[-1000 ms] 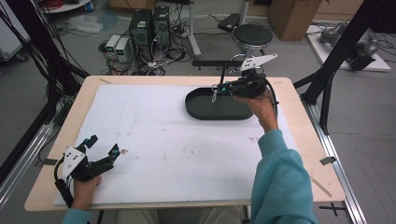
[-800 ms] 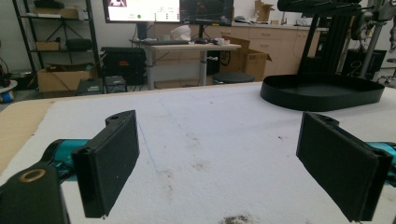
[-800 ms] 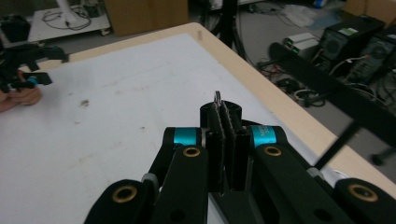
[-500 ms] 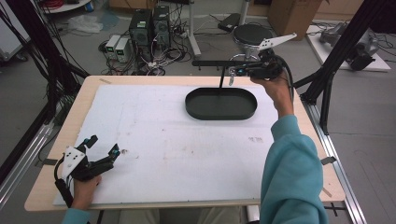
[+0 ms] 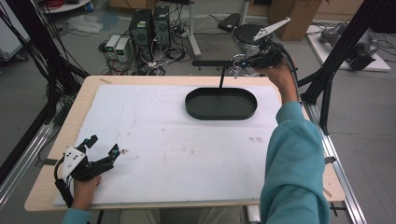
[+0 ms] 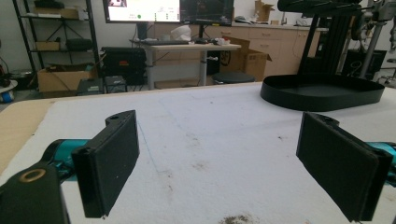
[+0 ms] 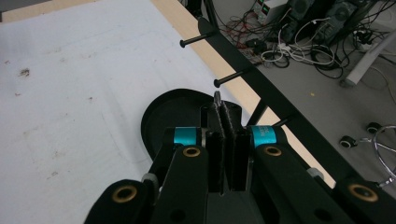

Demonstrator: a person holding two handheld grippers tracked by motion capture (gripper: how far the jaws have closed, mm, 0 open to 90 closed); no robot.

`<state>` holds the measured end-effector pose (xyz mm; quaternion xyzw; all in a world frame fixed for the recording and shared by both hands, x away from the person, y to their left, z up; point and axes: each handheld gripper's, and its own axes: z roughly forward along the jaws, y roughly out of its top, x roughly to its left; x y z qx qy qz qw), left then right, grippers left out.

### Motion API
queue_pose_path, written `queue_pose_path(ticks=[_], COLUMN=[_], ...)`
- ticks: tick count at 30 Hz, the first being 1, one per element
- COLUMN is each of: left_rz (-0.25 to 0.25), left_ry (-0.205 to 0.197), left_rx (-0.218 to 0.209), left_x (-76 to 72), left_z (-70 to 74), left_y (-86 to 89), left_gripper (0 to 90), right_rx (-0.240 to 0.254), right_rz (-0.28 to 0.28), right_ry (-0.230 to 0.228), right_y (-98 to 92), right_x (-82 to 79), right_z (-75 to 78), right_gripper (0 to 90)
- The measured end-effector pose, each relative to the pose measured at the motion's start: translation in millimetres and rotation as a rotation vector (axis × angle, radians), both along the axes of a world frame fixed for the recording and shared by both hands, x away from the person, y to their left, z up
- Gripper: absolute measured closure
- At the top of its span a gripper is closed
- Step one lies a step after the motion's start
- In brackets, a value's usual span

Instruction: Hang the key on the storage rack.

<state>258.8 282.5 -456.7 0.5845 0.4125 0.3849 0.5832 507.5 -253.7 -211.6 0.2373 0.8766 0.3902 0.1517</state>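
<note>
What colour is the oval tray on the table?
The oval tray is black, clearest in the high view.

Small grey metal piece (image 7: pixel 217 97): thin, upright, only its rounded tip visible, pinched between the closed pads of my right gripper (image 7: pixel 225 108). I hold it raised at the table's far right, beyond the far rim of the black oval tray (image 5: pixel 221 114), near 2 black rack pegs (image 7: pixel 232 77).
</note>
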Motion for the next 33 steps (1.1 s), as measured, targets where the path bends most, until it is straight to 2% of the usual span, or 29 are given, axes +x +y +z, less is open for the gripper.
queue_pose_path(ticks=[1, 2, 8, 11, 17, 30, 33], left_rz=[0.000, -0.001, -0.001, 0.000, -0.001, -0.002, -0.002], left_ry=[0.001, 0.002, 0.000, -0.001, -0.001, -0.004, -0.004], left_rx=[-0.001, 0.000, 0.002, 0.000, 0.002, -0.004, -0.003], left_x=[0.0, 0.0, 0.1, 0.3, 0.2, 0.1, 0.0], left_z=[0.0, 0.1, 0.0, 0.0, 0.0, -0.2, -0.1], left_y=[0.0, 0.1, -0.1, -0.1, -0.1, -0.6, -0.6], left_gripper=[13.6, 13.6, 13.6, 13.6, 13.6, 13.6, 13.6], right_rx=[-0.018, -0.021, -0.056, -0.062, -0.114, -0.194, -0.199], right_rz=[0.000, 0.000, 0.009, 0.002, -0.012, -0.049, -0.057], right_ry=[0.001, 0.014, 0.022, 0.040, 0.066, 0.074, 0.072], right_y=[1.2, 2.1, 4.2, 4.2, 9.5, 19.3, 20.2], right_x=[2.8, 4.4, 11.1, 15.3, 21.9, 30.2, 31.7], right_z=[1.1, 1.4, 0.4, -3.6, -13.1, -23.9, -25.3], right_gripper=[89.3, 89.3, 89.3, 89.3, 89.3, 89.3, 89.2])
